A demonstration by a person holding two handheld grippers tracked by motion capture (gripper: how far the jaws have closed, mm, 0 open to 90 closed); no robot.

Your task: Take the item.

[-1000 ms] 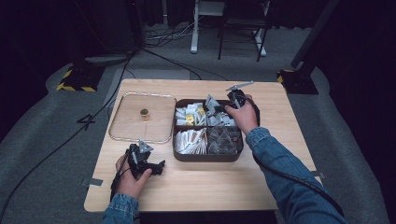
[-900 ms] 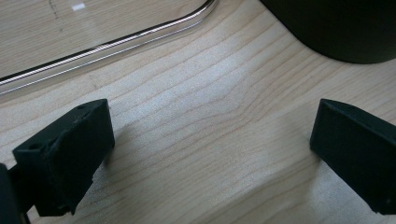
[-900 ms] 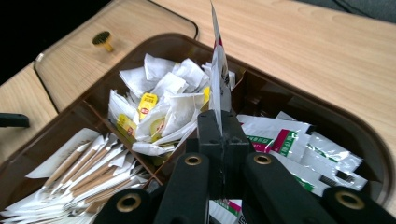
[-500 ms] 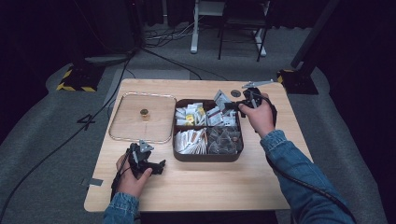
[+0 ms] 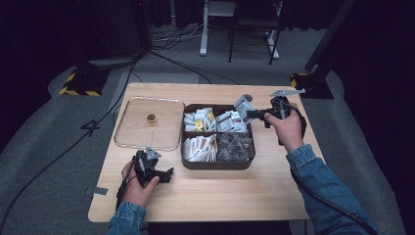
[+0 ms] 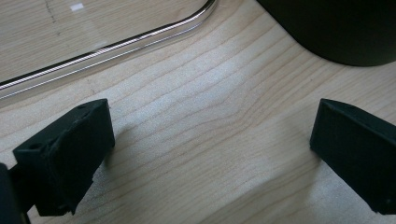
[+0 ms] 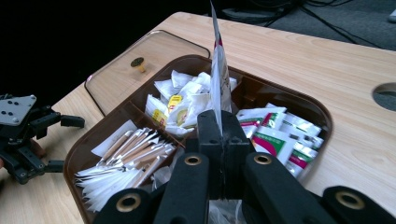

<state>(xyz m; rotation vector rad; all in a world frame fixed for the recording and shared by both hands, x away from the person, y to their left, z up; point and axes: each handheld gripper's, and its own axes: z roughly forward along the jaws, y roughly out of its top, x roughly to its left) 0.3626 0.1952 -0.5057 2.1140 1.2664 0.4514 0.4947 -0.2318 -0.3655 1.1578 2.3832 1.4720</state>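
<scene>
A dark brown compartment tray [image 5: 215,164] sits mid-table on the wooden table [image 5: 220,196], holding yellow-labelled white packets [image 7: 180,105] at the far left, red-and-green sachets [image 7: 280,137] at the far right, slim paper sticks [image 7: 126,161] near left and clear pyramid bags [image 5: 235,146] near right. Its clear lid [image 5: 147,125], with a small brass knob [image 5: 151,118], lies flat just beside the tray's left wall.

The right gripper [image 5: 252,115] hangs above the tray's far right corner, jaws pressed together on a sachet [image 7: 218,74] that stands upright on edge between them, lifted clear of the compartments. The left gripper [image 6: 210,140] rests low over bare wood near the tray's front left corner, jaws spread wide with nothing between.
</scene>
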